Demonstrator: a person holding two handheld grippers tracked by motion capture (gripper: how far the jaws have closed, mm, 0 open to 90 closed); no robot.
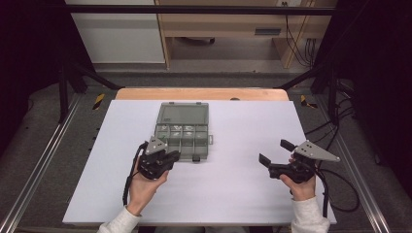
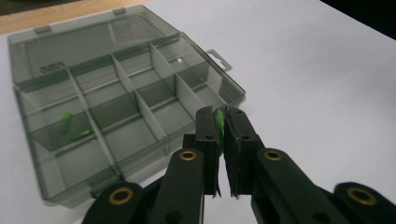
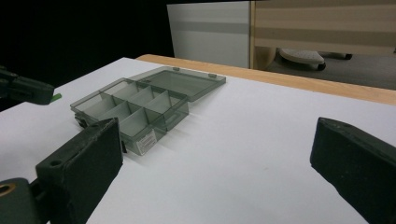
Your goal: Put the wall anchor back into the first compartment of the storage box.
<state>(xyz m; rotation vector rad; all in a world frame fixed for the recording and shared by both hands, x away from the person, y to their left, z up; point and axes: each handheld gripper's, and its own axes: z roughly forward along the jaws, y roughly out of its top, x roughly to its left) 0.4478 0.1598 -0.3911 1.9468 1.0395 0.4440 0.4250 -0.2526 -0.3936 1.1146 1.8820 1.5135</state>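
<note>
Here the left tongs (image 2: 220, 128) pinch a green piece (image 2: 219, 127) beside the organiser box (image 2: 116, 84).

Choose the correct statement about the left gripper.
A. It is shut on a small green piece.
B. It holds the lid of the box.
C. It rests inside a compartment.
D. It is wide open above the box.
A: in the left gripper view, the left gripper has its jaws almost together, with a green piece pinched between them, just beside the open box, not in it.
</note>
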